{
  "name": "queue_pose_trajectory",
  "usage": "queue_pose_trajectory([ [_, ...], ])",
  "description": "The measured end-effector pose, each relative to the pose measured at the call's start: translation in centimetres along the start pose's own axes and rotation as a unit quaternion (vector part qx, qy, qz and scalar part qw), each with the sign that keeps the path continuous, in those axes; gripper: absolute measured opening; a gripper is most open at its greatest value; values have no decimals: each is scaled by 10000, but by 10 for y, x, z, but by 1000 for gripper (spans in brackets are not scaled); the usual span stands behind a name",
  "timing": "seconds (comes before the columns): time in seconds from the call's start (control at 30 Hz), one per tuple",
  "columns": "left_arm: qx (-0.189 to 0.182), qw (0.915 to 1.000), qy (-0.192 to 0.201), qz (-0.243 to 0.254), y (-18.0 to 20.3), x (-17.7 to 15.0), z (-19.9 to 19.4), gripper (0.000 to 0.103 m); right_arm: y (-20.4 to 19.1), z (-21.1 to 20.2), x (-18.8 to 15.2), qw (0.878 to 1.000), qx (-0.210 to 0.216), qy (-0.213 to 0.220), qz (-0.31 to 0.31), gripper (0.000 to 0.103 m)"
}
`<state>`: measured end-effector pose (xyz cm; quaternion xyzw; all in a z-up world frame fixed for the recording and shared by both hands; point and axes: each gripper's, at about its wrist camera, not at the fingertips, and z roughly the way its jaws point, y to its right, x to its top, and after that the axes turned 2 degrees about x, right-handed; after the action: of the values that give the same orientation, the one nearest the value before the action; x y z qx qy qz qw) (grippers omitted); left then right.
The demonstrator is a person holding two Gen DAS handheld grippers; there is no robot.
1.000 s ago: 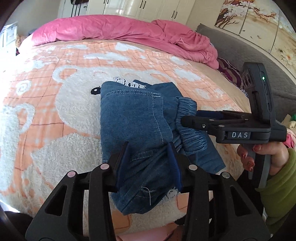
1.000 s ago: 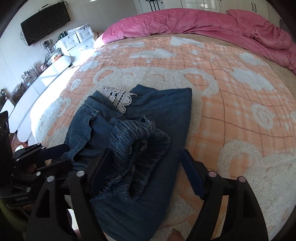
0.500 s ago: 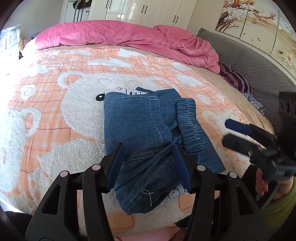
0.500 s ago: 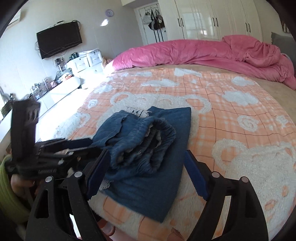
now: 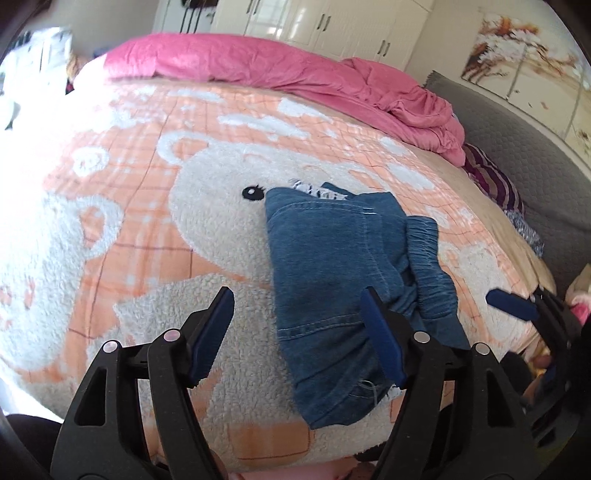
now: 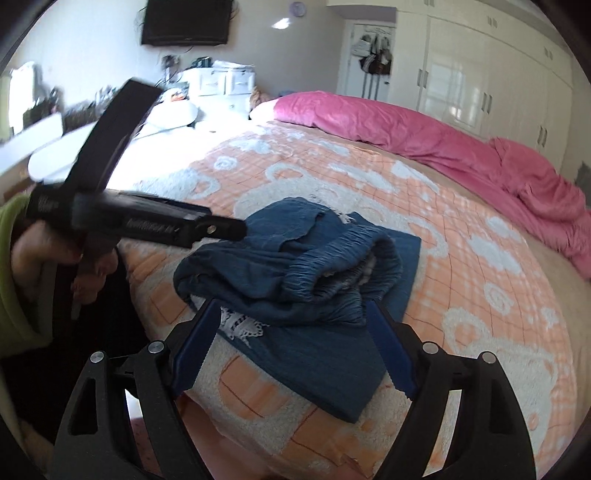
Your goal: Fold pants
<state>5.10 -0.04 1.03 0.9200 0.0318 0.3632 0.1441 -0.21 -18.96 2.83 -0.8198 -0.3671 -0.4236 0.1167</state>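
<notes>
With both my left tool [image 5: 297, 326] and right tool [image 6: 291, 341] spread wide and empty, the folded blue denim pants [image 6: 303, 280] lie near the bed's [image 6: 480, 295] front edge, so I judge only tidying the bunched waistband remains.

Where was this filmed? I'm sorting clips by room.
A home bedroom, most likely. The folded jeans lie on a bed covered by an orange bear blanket, with a pink duvet bunched at its far side. White wardrobes line one wall, and a TV hangs on another.
</notes>
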Motion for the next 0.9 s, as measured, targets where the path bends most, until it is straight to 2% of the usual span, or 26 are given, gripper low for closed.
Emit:
queue_pose_trajectory([
  [0.17,-103,9990,-310,-311,-9,16,15,64,-18,10,5,9988,185,-42,-443,67],
  [0.3,106,9995,-298,91,5,33,25,64,-22,19,11,9968,257,-1,-761,66],
  [0.4,170,9988,-393,246,10,40,35,64,-21,37,14,9946,217,-157,-1003,66],
  [0.43,250,9983,-426,312,10,41,40,64,-22,42,14,9939,211,-192,-1067,56],
  [0.47,327,9977,-471,368,10,43,45,64,-23,48,13,9928,274,-294,-1133,41],
  [0.5,390,9971,-528,397,9,44,50,64,-23,56,12,9915,498,-488,-1101,11],
  [0.57,456,9964,-608,379,5,46,57,64,-24,62,7,9907,638,-657,-1004,9],
  [0.73,519,9956,-633,460,6,45,62,65,-9,64,-3,9924,967,-657,-378,10],
  [0.8,528,9956,-633,447,6,44,63,65,-8,64,-3,9925,974,-669,-313,10],
  [0.87,514,9960,-605,409,5,44,62,65,-3,58,1,9921,1064,-669,-55,14],
  [0.9,491,9963,-581,393,4,44,60,65,1,48,0,9918,1136,-573,117,20],
])
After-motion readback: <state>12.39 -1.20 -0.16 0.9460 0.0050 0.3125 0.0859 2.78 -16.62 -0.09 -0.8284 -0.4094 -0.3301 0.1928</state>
